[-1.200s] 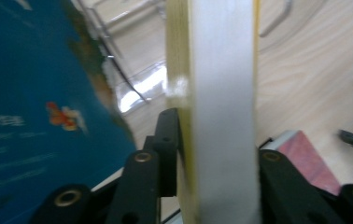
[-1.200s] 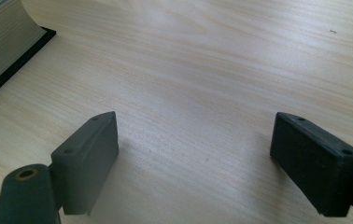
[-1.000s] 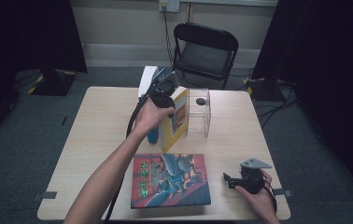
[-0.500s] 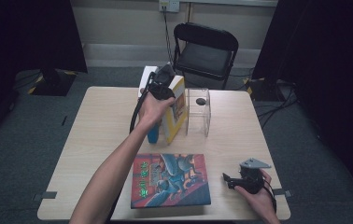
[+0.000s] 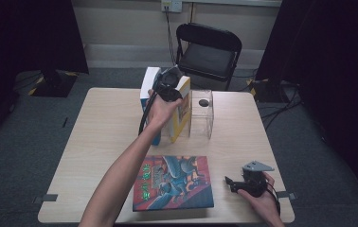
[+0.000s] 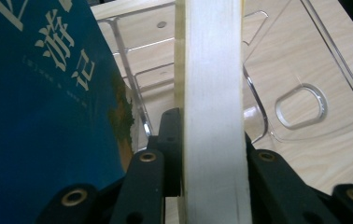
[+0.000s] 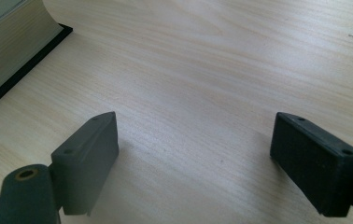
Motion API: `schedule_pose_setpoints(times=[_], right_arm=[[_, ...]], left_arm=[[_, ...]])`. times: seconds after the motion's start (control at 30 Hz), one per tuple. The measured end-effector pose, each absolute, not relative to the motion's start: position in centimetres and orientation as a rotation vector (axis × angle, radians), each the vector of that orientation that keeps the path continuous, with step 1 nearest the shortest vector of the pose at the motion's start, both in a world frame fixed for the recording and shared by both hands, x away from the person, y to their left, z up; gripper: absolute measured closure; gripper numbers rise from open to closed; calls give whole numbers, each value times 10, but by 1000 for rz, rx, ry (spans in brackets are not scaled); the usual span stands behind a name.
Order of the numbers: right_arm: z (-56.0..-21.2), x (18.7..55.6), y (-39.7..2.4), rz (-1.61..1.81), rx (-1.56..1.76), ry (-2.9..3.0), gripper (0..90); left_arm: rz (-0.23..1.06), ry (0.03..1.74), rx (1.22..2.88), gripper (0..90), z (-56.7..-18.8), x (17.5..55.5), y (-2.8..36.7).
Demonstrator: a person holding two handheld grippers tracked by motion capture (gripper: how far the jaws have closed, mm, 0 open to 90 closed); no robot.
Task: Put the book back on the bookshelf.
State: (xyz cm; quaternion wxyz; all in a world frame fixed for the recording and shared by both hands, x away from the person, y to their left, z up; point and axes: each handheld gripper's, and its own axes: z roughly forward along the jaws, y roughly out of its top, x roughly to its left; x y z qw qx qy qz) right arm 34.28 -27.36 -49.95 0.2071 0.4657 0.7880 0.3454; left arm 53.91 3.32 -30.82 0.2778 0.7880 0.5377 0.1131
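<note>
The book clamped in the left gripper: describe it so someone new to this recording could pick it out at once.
Start at the clear acrylic holder toward the far side of the table, in front of the black chair. Just left of it two books stand upright; the left gripper clamps the yellow-covered book from above. Its neighbour, the blue book, stands farther from the holder, and the third, picture-covered book lies flat.

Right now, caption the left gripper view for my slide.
Left tongs clamp the yellow book's page edge, blue book beside, clear acrylic stand behind.
</note>
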Motion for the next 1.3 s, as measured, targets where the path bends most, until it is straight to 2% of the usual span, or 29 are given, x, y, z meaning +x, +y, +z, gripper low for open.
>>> schedule_pose_setpoints(times=[0.07, 0.17, 0.2, 0.3, 0.37, 0.43, 0.53, 0.73, 0.93, 1.03, 1.07, 1.17, 1.3], right_arm=[[-500, 343, -274, 962, 1297, 2194, 152], [-499, 343, -273, 962, 1297, 2194, 152], [-499, 343, -273, 962, 1297, 2194, 152], [-499, 343, -273, 962, 1296, 2195, 152], [-499, 343, -273, 962, 1296, 2195, 152], [-499, 343, -273, 962, 1296, 2195, 152], [-500, 343, -273, 963, 1296, 2195, 152], [-499, 343, -273, 961, 1297, 2194, 152], [-499, 343, -273, 962, 1299, 2193, 152], [-499, 343, -273, 962, 1298, 2194, 152], [-499, 343, -273, 962, 1298, 2194, 152], [-499, 343, -273, 962, 1298, 2194, 152], [-499, 343, -273, 962, 1298, 2194, 152]], left_arm=[[291, 1416, 2110, 652, -307, 535, 34], [316, 1390, 2106, 615, -308, 529, 33], [307, 1372, 2094, 570, -309, 526, 34], [378, 1317, 2060, 502, -317, 512, 40], [373, 1314, 2028, 470, -319, 508, 43], [364, 1298, 2016, 501, -323, 503, 48], [482, 1192, 1987, 517, -329, 490, 54], [537, 1112, 1905, 555, -345, 477, 63], [590, 1104, 1861, 504, -362, 470, 57], [635, 1108, 1843, 549, -365, 469, 53], [641, 1112, 1843, 591, -367, 470, 50], [614, 1108, 1834, 636, -368, 471, 48], [601, 1089, 1846, 654, -368, 471, 43]])
